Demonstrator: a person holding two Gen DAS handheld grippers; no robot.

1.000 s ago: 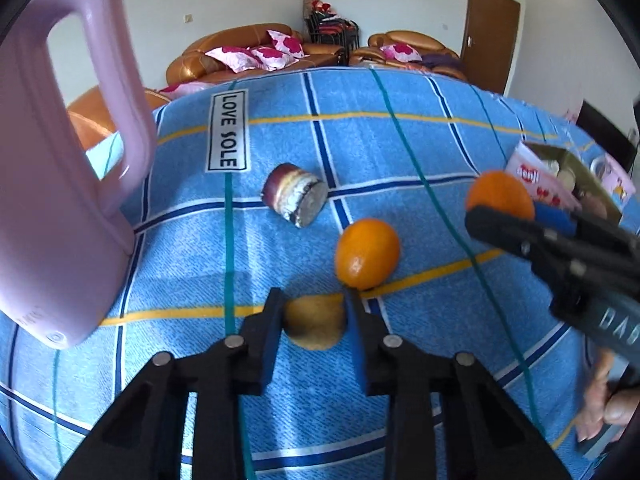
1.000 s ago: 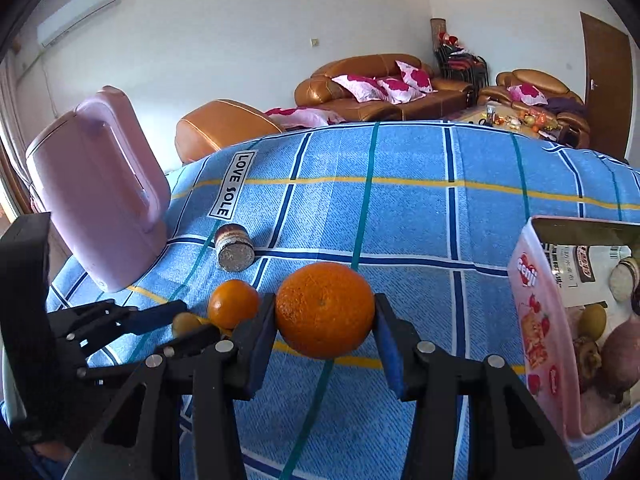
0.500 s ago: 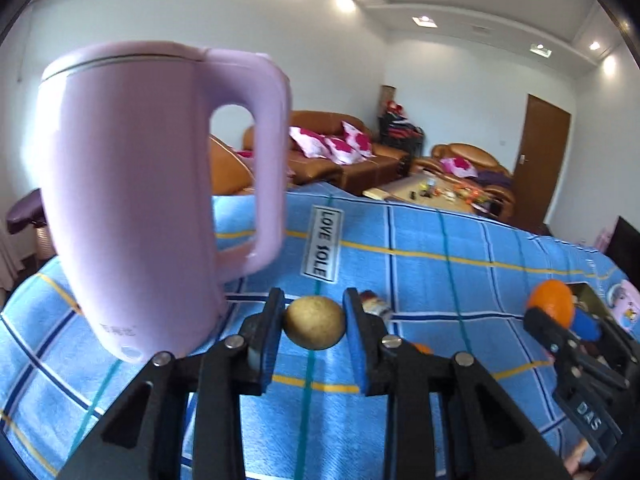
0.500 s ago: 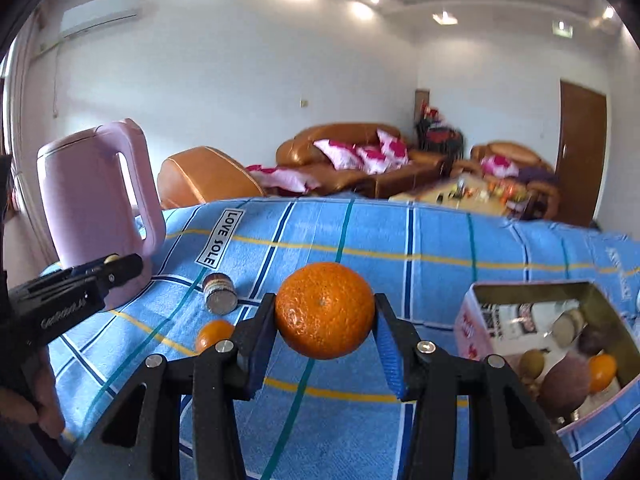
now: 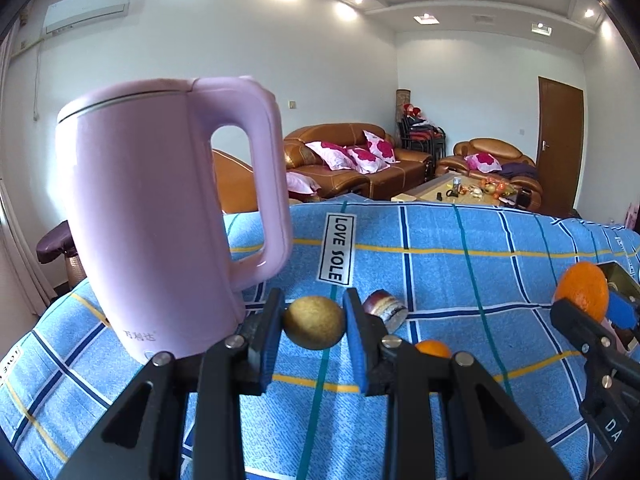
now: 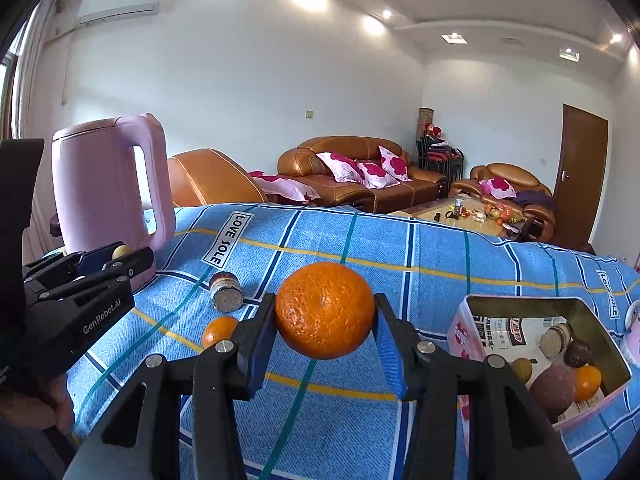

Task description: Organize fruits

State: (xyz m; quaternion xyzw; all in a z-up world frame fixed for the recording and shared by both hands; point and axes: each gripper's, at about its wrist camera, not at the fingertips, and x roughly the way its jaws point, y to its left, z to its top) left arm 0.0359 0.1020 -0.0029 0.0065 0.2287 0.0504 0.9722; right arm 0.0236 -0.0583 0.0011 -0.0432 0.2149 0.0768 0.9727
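I hold brown fruit [image 5: 315, 322] in left gripper [image 5: 314, 326], orange [image 6: 325, 316] in right gripper [image 6: 325, 322], above cloth [image 6: 440, 264] | round, firm, light, slippery: I clamp mid-girth | tin [image 6: 588, 304] beside.

Big orange [image 6: 325, 315], bright and dimpled, pinched above the blue checked cloth [image 6: 440, 264]; small round tan-brown fruit [image 5: 314, 322] likewise lifted clear. Small orange [image 6: 219, 330] lying loose on the cloth. In the pink-sided box [image 6: 466, 330]: another small orange, a dark purple fruit, a brownish one
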